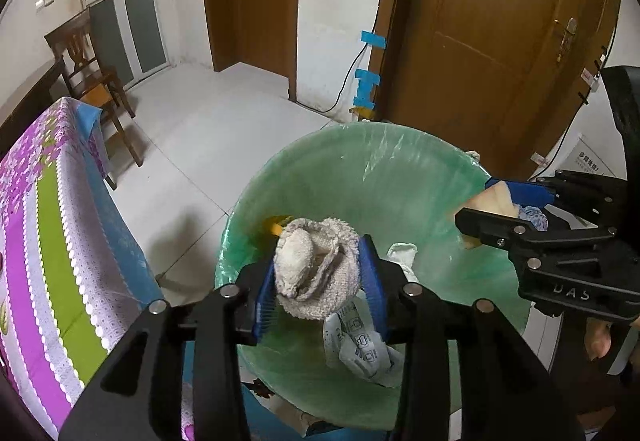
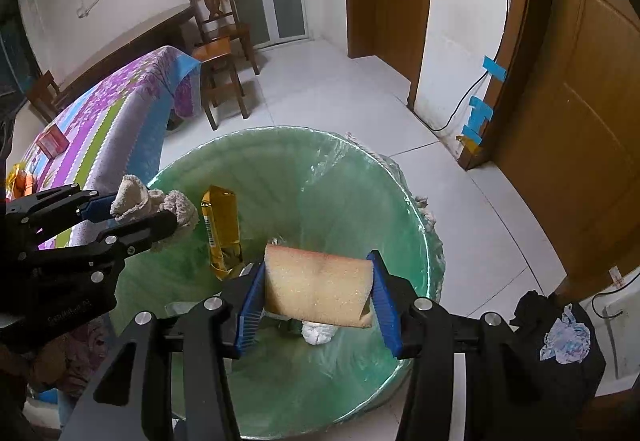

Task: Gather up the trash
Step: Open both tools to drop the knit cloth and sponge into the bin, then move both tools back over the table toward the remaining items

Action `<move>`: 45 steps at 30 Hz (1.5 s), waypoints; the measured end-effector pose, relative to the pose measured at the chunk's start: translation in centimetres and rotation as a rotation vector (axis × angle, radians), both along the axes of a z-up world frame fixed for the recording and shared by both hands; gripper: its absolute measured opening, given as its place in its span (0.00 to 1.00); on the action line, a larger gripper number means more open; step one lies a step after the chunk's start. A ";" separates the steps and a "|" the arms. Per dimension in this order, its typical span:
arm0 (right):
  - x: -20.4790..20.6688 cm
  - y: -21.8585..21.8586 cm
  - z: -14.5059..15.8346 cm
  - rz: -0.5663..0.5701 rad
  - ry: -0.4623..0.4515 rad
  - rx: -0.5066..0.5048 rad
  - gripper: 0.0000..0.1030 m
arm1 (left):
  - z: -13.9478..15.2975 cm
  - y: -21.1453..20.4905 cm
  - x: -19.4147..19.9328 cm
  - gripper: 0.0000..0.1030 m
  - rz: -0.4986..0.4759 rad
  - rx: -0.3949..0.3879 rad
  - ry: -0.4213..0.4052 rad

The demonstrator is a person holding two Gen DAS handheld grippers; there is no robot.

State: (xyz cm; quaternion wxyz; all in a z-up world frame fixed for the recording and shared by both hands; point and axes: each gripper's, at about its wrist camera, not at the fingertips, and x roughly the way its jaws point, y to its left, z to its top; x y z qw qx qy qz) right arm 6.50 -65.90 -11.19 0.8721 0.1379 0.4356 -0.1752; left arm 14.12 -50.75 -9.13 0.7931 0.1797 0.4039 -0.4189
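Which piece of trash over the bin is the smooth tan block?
The sponge in the right gripper; the left gripper has a fuzzy white cloth.

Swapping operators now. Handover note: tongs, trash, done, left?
Left tongs: rag between the pads, over the bin.
Right tongs: sponge between the pads, over the same bin.
Already in the bin: yellow wrapper, white wad, printed packet.
Left: drop both in. A box and more items lie on the bed; check whether they are trash.
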 end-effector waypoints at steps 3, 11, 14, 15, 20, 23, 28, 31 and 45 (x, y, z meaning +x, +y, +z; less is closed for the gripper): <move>-0.4 -0.3 0.1 -0.013 -0.013 -0.001 0.67 | 0.0 0.1 0.0 0.51 0.011 -0.002 -0.004; -1.6 -0.5 0.2 -0.041 -0.035 0.008 0.72 | 0.1 0.4 -0.1 0.62 0.025 -0.003 -0.016; -2.0 -0.2 0.4 -0.046 -0.043 0.005 0.74 | 0.4 0.5 -0.3 0.62 0.025 -0.003 -0.027; -2.2 0.0 0.5 -0.047 -0.045 0.002 0.74 | 0.5 0.6 -0.3 0.63 0.025 -0.005 -0.028; -3.3 0.8 1.5 -0.060 -0.068 -0.021 0.76 | 1.3 0.9 -0.8 0.67 0.025 -0.011 -0.050; -4.2 1.7 2.4 -0.066 -0.091 -0.043 0.76 | 1.7 1.4 -1.0 0.68 0.026 -0.016 -0.058; -6.0 3.7 4.4 -0.071 -0.137 -0.089 0.78 | 2.5 2.7 -1.3 0.71 0.040 -0.029 -0.080; -7.0 5.2 5.6 -0.071 -0.172 -0.122 0.81 | 2.9 3.6 -1.5 0.71 0.048 -0.036 -0.089; -8.5 17.0 9.8 0.065 -0.455 -0.164 0.92 | 5.4 13.9 -2.2 0.86 0.107 -0.094 -0.142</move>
